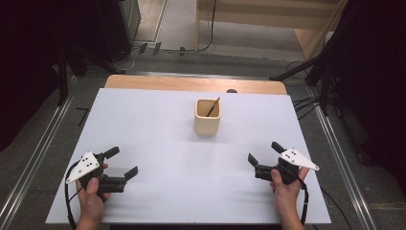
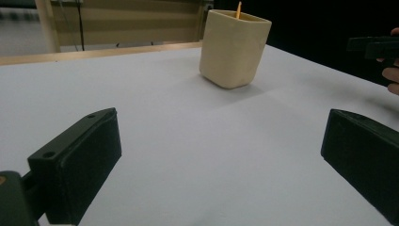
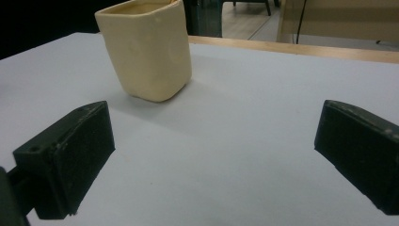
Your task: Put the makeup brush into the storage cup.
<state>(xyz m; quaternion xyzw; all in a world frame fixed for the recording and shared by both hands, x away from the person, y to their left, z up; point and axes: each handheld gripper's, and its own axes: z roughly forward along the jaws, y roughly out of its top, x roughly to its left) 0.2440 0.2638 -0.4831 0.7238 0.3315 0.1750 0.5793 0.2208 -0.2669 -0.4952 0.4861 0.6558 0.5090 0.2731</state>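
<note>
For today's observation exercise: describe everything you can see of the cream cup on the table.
The cream cup is squarish with rounded corners, matte, like ceramic or plastic, and open on top. It stands upright on the white table, toward the far middle, apart from both grippers. A thin stick leans inside, its tip above the rim. Nothing else touches it.

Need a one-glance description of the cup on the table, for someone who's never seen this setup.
Start from the white table: the cup stands upright a little beyond its middle, toward the wooden far edge, apart from both grippers. It is a cream, square-sided cup with rounded corners, and a thin stick leans inside it.
</note>
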